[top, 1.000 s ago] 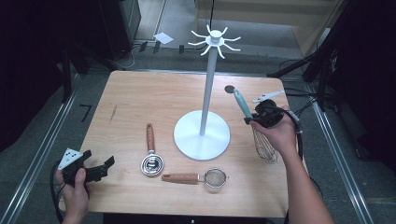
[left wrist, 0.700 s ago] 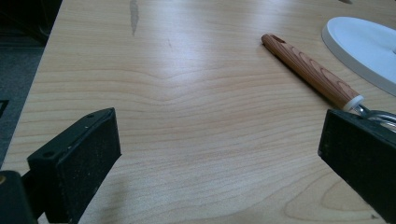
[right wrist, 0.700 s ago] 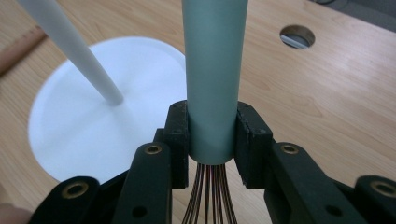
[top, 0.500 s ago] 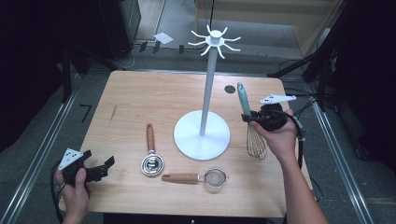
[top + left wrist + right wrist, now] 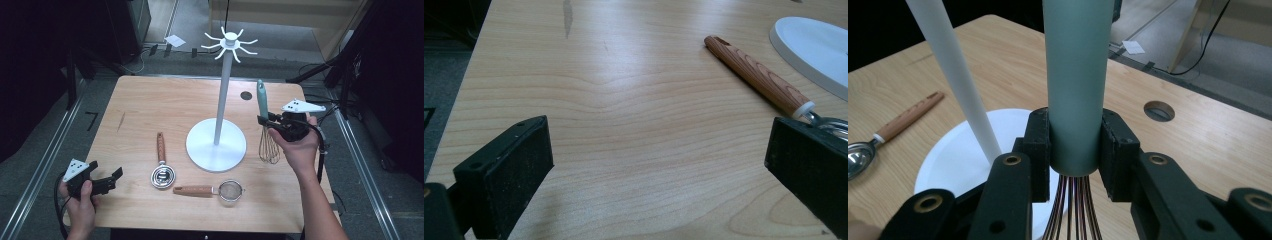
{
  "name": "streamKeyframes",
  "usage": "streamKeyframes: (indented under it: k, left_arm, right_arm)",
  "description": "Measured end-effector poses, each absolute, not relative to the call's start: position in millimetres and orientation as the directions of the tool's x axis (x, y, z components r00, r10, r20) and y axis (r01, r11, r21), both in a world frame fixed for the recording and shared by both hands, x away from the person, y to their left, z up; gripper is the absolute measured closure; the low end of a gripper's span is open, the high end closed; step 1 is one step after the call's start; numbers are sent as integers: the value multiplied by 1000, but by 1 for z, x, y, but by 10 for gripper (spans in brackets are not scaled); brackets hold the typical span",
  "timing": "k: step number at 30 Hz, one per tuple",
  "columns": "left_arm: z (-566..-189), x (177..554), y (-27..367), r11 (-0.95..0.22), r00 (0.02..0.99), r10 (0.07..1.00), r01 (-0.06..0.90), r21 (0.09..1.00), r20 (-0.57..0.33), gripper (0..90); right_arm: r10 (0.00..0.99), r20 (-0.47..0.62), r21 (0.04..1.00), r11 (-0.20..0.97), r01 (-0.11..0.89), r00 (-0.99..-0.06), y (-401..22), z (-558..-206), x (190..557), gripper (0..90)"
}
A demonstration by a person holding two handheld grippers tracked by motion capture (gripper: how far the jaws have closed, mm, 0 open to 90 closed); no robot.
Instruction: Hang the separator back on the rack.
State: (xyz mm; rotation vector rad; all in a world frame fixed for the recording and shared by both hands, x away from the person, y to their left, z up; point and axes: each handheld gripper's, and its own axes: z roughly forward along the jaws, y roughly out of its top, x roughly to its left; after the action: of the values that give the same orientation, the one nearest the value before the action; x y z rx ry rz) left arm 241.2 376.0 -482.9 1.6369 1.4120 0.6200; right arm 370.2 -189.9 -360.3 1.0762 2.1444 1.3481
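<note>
My right gripper (image 5: 263, 120) (image 5: 1075, 150) is shut on the teal handle of a whisk (image 5: 263, 107) (image 5: 1076, 75), held upright with its wires hanging down just right of the white rack's base (image 5: 216, 145). The rack's pole (image 5: 223, 90) (image 5: 955, 75) rises to a crown of hooks (image 5: 230, 42). My left gripper (image 5: 111, 177) (image 5: 659, 165) rests open at the table's front left corner, with nothing between its fingers. A wooden-handled scoop (image 5: 161, 162) (image 5: 759, 77) lies left of the base. A small strainer (image 5: 215, 190) lies in front of the base.
The wooden table (image 5: 150, 105) has a round cable hole (image 5: 246, 95) (image 5: 1158, 110) near its back right. Cables and dark stands crowd the floor behind and to the right of the table. A white paper (image 5: 174, 40) lies on the floor behind.
My right gripper has lifted the whisk off the table and turned it from slanted to upright, closer to the rack. The left gripper has stayed where it was.
</note>
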Motion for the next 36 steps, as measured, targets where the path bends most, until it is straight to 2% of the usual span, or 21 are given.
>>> streamKeyframes:
  k: [36]
  left_arm:
    - [-483,241,376,17,238,957,527,850,-167,0]
  right_arm:
    - [714,99,954,131,271,-693,-163,-319,357,709]
